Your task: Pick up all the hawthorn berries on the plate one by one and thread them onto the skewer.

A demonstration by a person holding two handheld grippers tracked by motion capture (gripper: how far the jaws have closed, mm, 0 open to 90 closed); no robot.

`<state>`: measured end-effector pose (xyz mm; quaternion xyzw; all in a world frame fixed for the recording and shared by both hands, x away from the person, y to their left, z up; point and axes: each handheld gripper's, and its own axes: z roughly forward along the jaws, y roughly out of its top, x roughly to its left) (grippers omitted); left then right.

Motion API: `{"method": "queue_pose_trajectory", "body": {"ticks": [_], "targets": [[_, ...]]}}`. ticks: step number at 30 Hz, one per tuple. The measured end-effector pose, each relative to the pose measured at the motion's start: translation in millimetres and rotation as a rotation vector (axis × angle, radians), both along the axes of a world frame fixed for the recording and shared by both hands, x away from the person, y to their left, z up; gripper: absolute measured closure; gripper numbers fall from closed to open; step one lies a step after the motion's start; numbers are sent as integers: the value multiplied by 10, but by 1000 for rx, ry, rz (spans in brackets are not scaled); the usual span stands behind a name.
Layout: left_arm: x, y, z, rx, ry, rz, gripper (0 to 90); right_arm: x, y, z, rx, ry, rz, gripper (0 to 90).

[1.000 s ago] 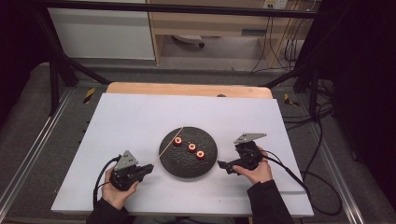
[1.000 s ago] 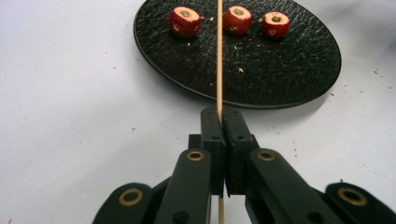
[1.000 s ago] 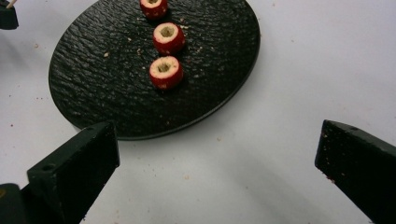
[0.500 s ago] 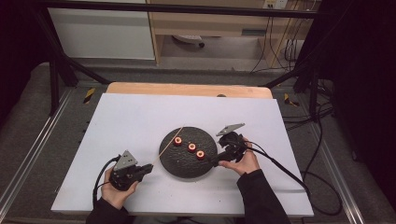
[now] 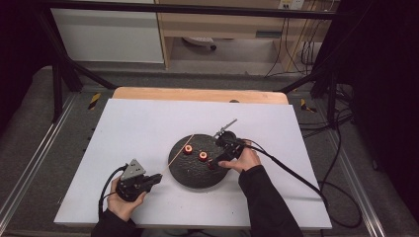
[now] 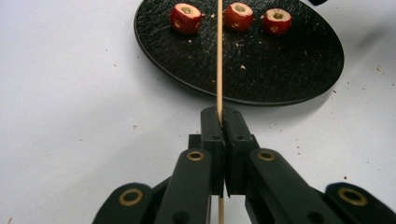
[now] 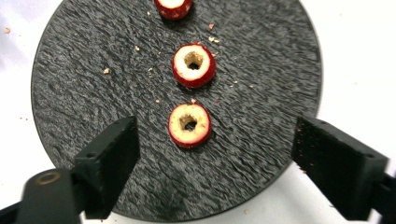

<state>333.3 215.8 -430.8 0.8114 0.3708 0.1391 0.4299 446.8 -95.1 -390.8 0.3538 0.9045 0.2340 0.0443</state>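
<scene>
A black round plate (image 5: 190,173) (image 6: 280,70) (image 7: 261,56) lies mid-table with three red cored fruit pieces in a row. My left gripper (image 5: 156,177) (image 6: 223,121) rests left of the plate, shut on a thin wooden skewer (image 5: 179,150) (image 6: 219,56) that slants over the plate. My right gripper (image 5: 215,160) (image 7: 219,154) hovers over the plate's right side. Its jaws have just been closing and still stand apart, either side of the nearest fruit piece (image 7: 189,124) without touching it. Beyond it lie the middle piece (image 7: 194,65) (image 5: 203,156) and the far piece (image 7: 173,7) (image 5: 188,149).
The white table (image 5: 133,123) has bare room all round the plate. A wooden board (image 5: 197,94) runs along its far edge. The right gripper's cable (image 5: 296,175) trails off to the right. Crumbs are scattered on the plate.
My right hand has moved left from the table beside the plate to above the plate's right side, jaws narrowing. The left hand and skewer have stayed put.
</scene>
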Motion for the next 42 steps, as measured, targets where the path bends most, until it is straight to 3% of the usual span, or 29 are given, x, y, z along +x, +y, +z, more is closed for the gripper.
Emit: {"method": "queue_pose_trajectory", "body": {"ticks": [3,12,22,30,36,42], "targets": [[1,-1,-5,1,2,1,886,48,62,-32,-30,32,26,229],[5,0,-8,5,4,0,886,152,171,-94,-52,103,39,366],[9,-1,-14,7,9,0,886,198,217,-152,-49,187,38,544],[8,-6,-18,11,10,-1,885,213,214,-166,-54,195,38,612],[7,-6,-17,12,9,-1,885,213,208,-150,-50,192,30,614],[-6,-2,-4,6,0,2,885,168,141,-11,5,152,20,616]]}}
